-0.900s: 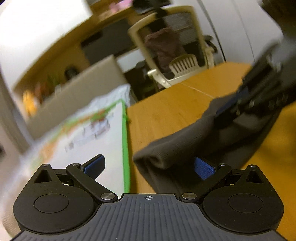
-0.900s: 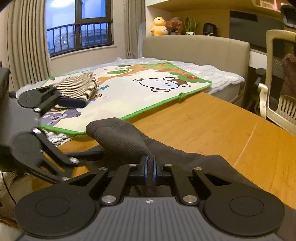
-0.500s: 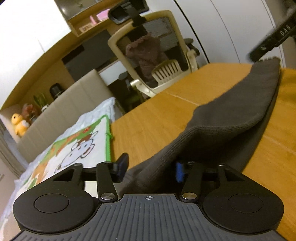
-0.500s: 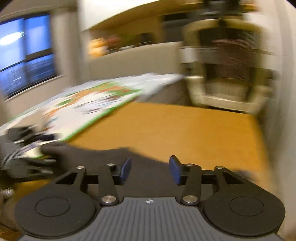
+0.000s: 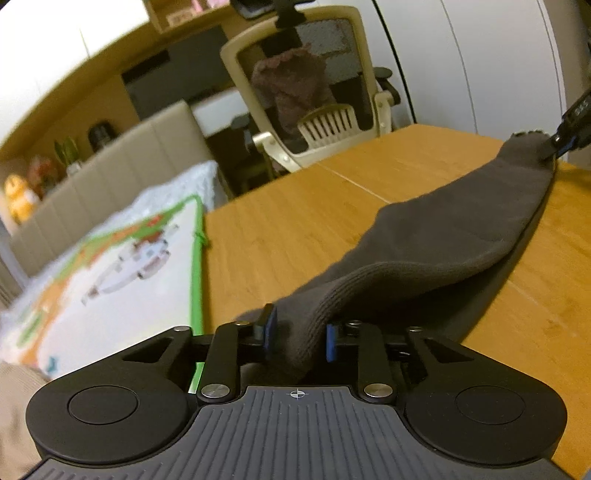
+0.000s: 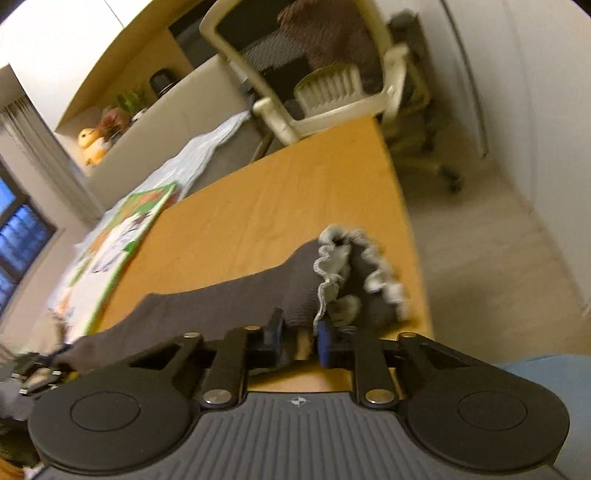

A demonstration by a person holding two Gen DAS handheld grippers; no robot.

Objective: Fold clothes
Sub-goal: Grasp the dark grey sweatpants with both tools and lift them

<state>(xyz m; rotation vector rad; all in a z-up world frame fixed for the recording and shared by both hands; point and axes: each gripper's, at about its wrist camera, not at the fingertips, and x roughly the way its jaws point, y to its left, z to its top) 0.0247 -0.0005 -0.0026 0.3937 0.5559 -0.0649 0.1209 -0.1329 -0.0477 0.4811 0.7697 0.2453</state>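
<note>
Stretched-out sock, left gripper closed, right gripper seemingly gripping cuff

Not much for you to read here. At the far right edge of your left wrist view, the dark bar of the right gripper carries a few small white characters, too blurred and tiny to make out. The cartoon play mat on the bed shows drawn animals and green trim, no lettering you can read. Up on the shelf sit small pink and white boxes, their print smeared to nothing. Your right wrist view is motion-blurred; nothing legible there either.
</note>
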